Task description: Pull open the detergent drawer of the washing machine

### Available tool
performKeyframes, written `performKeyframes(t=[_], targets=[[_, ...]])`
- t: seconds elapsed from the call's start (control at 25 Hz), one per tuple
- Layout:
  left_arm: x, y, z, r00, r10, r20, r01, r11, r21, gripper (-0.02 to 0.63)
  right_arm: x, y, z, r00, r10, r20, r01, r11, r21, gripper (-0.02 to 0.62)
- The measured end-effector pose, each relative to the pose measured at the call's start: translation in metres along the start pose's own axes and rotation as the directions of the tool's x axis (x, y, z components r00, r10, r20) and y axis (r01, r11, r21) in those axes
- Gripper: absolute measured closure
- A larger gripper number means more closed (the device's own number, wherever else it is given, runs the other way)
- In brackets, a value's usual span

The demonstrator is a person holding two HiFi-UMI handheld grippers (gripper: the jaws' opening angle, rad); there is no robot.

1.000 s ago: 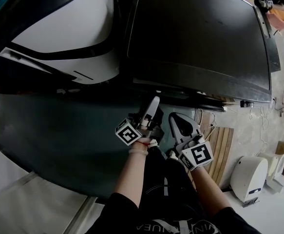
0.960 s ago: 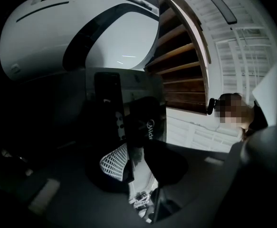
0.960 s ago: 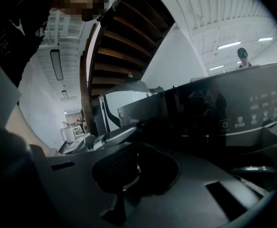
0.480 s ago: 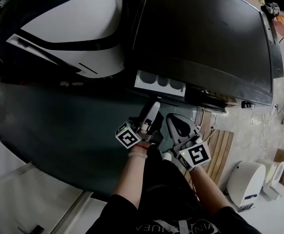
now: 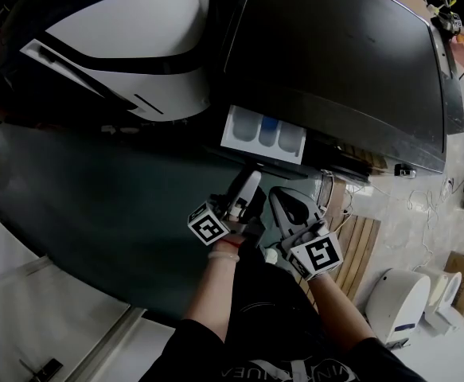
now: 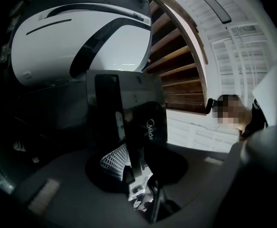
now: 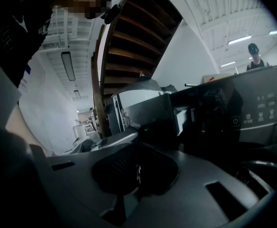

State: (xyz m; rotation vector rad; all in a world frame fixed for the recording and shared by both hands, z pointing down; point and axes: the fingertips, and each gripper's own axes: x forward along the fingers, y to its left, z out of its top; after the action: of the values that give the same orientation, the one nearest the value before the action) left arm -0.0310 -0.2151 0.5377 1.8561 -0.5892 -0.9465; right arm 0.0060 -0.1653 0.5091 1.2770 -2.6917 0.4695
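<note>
Head view, drawer: we see the detergent drawer (image 5: 262, 132) standing out from the washing machine (image 5: 335, 62), its white compartments showing.
Head view, grippers: the left gripper (image 5: 250, 180) reaches the near edge of the detergent drawer. The right gripper (image 5: 282, 197) sits just beside the left gripper, apart from the drawer.
Left gripper view: we find the left gripper (image 6: 131, 167) clenched on the dark front of the detergent drawer (image 6: 128, 103).
Right gripper view: the jaws of the right gripper (image 7: 137, 172) are pressed together on nothing, and the detergent drawer (image 7: 182, 120) lies ahead.
</note>
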Motion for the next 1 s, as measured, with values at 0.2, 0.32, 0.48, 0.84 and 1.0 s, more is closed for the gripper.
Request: performKeyframes(t=[0.2, 0.32, 0.48, 0.84, 1.0], targets=[[-0.006, -0.003, -0.003, 1.000, -0.001, -0.009, 0.001, 1.000, 0.003, 0.494, -0.001, 0.004, -0.003, 1.000, 0.002, 0.009, -0.002, 1.000, -0.003, 0.581], [-0.010, -0.006, -0.005, 1.000, -0.002, -0.008, 0.002, 1.000, 0.004, 0.494, -0.003, 0.007, -0.005, 1.000, 0.007, 0.015, -0.007, 1.000, -0.019, 0.581], [-0.017, -0.010, -0.008, 1.000, -0.001, -0.004, 0.001, 1.000, 0.003, 0.494, -0.006, 0.014, -0.004, 1.000, 0.020, 0.021, -0.020, 1.000, -0.007, 0.581], [-0.028, -0.016, -0.010, 1.000, -0.002, 0.019, 0.002, 1.000, 0.001, 0.494, -0.013, 0.022, -0.008, 1.000, 0.025, -0.005, -0.025, 1.000, -0.007, 0.581], [-0.033, -0.016, -0.012, 1.000, 0.001, 0.011, -0.001, 1.000, 0.003, 0.494, -0.015, 0.027, -0.009, 0.999, 0.031, 0.030, -0.031, 1.000, 0.004, 0.581]])
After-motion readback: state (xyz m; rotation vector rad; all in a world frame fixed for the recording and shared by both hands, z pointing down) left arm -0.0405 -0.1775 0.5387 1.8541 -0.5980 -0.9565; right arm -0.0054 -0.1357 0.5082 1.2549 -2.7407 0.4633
